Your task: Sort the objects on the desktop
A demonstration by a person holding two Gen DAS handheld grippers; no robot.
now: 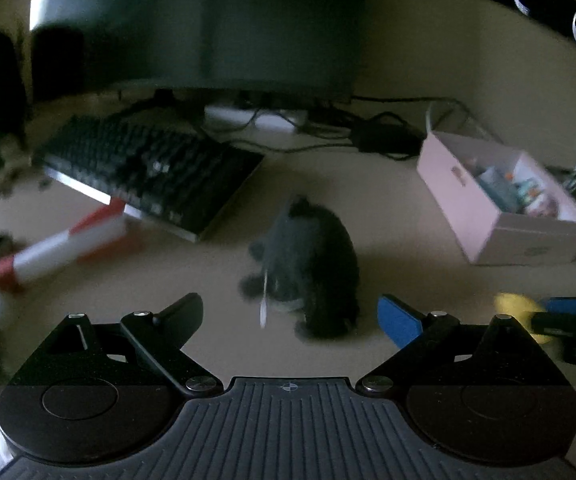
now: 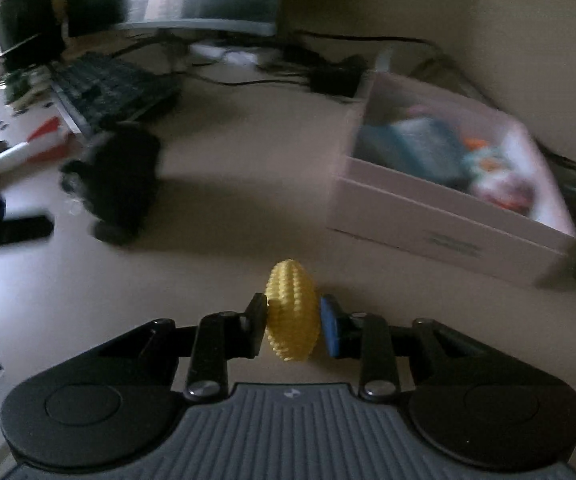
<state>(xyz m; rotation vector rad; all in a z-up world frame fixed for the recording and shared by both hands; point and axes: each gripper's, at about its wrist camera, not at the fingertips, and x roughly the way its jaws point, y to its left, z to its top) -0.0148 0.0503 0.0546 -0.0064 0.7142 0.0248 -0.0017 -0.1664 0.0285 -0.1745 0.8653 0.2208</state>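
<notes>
Right gripper (image 2: 293,322) pinched on a yellow ribbed toy (image 2: 291,316), an egg-shaped knitted-looking piece held between the black pad on one side and the blue pad on the other, raised above the beige desk (image 2: 248,184). Left gripper (image 1: 290,316) spread wide, fingers well apart, nothing between them; it hovers low over the desk. Ahead of it and just beyond the fingertips sits a dark grey plush toy (image 1: 308,264), fuzzy, with a thin white tag or strand hanging at its near side. From the left wrist view the yellow toy shows at the far right edge, gripped by the other tool. Pink open box (image 2: 452,184) stands on the desk ahead and right of the right gripper, well apart from the held toy; it contains several colourful items, too blurred to name. Black keyboard (image 1: 148,172) lies tilted at the left rear, its near edge propped up. Red-and-white tube-shaped object (image 1: 60,248) lies just beside the keyboard's front edge. Monitor (image 1: 208,24) at the back, dark cables and a power brick (image 1: 388,138) behind the box. Both views motion-blurred and dim.
</notes>
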